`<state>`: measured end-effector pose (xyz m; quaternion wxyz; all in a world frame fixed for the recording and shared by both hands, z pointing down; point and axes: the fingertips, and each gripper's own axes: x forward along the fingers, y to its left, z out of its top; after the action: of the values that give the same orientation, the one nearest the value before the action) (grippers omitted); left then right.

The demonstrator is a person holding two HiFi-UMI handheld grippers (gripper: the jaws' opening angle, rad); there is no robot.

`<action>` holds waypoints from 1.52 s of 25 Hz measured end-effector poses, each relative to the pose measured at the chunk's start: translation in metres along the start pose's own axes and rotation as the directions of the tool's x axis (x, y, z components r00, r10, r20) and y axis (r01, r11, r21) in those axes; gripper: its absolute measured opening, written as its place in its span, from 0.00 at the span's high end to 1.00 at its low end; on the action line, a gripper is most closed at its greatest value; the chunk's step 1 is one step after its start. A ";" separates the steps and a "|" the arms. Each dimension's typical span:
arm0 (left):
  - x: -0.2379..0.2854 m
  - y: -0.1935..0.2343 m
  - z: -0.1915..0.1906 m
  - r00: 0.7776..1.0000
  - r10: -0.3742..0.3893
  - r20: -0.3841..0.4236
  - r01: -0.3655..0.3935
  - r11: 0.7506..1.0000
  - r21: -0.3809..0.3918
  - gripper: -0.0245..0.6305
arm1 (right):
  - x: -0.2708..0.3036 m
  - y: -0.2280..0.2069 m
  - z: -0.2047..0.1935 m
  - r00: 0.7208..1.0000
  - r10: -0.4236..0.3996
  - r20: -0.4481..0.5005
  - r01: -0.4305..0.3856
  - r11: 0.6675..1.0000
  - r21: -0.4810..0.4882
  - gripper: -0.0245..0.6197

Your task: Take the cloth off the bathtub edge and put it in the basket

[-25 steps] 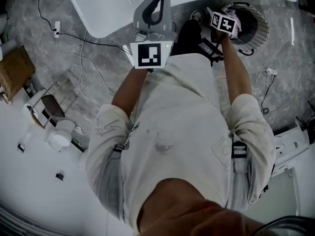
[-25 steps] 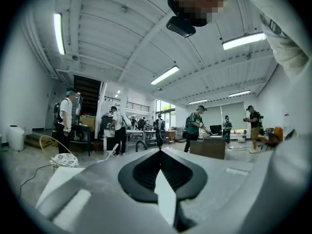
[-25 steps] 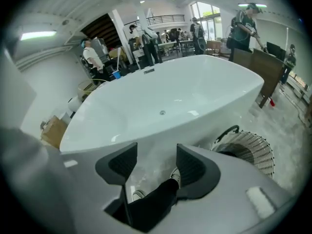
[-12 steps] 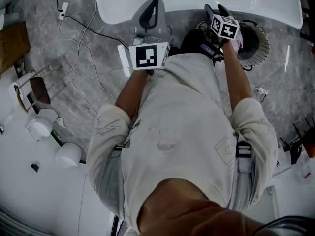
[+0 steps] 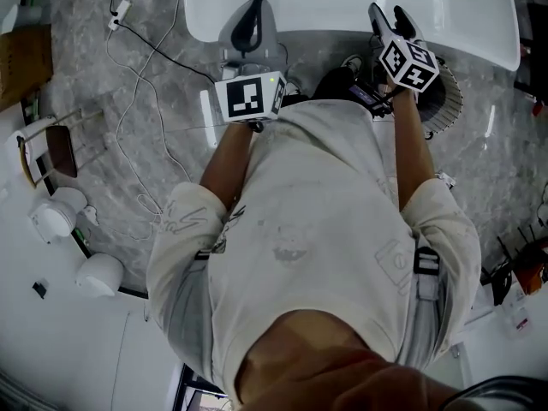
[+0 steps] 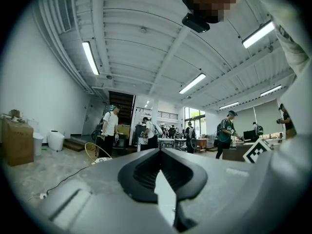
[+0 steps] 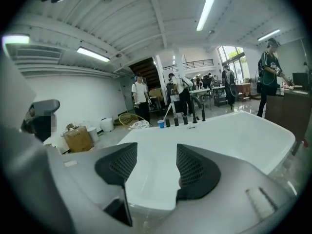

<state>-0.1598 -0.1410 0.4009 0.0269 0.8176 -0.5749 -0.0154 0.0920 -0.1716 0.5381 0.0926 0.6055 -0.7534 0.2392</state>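
Note:
My left gripper (image 5: 255, 5) is held level over the near edge of the white bathtub (image 5: 342, 2); in the left gripper view its jaws (image 6: 159, 152) meet at the tips with nothing between them. My right gripper (image 5: 387, 11) is raised over the tub rim, above and left of the wicker basket (image 5: 447, 101), which my right arm partly hides. In the right gripper view, its jaws (image 7: 156, 152) stand apart and empty, with the tub's white basin (image 7: 234, 135) showing through the gap. No view shows the cloth.
Cables (image 5: 154, 67) trail over the grey marble floor at the left, near a chair (image 5: 60, 148) and a cardboard box (image 5: 21, 58). A blue cup (image 7: 161, 124) and dark taps (image 7: 187, 117) stand on the tub's far end. Several people (image 7: 140, 99) stand beyond.
My right gripper has risen from the basket's mouth to above the tub rim, its jaws still apart. The left gripper has drifted along the tub edge, and the scene has slid rightwards.

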 end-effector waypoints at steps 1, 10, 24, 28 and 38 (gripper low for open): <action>-0.002 0.005 0.001 1.000 0.015 0.000 -0.015 1.000 0.000 0.96 | -0.005 0.003 0.011 0.999 -0.005 0.032 0.005 1.000 -0.009 0.56; 0.000 0.038 0.025 0.993 0.113 -0.010 -0.113 0.992 0.061 0.96 | -0.065 0.047 0.128 0.931 -0.029 0.364 0.088 0.985 -0.147 0.56; 0.000 0.043 0.095 0.995 0.088 0.057 -0.091 0.994 0.060 0.96 | -0.112 0.138 0.222 0.869 0.115 0.481 0.043 0.952 -0.304 0.60; 0.000 0.042 0.118 0.994 0.068 0.086 -0.074 0.995 0.064 0.96 | -0.108 0.158 0.226 0.869 0.151 0.472 0.020 0.941 -0.338 0.61; 0.000 0.041 0.124 0.992 0.050 0.119 -0.056 0.997 0.052 0.96 | -0.099 0.188 0.225 0.870 0.210 0.446 -0.008 0.911 -0.413 0.74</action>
<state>-0.2048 -0.1581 0.2794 -0.0292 0.8002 -0.5972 -0.0467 -0.0288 -0.1636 0.2533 0.0098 0.5694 -0.8188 -0.0721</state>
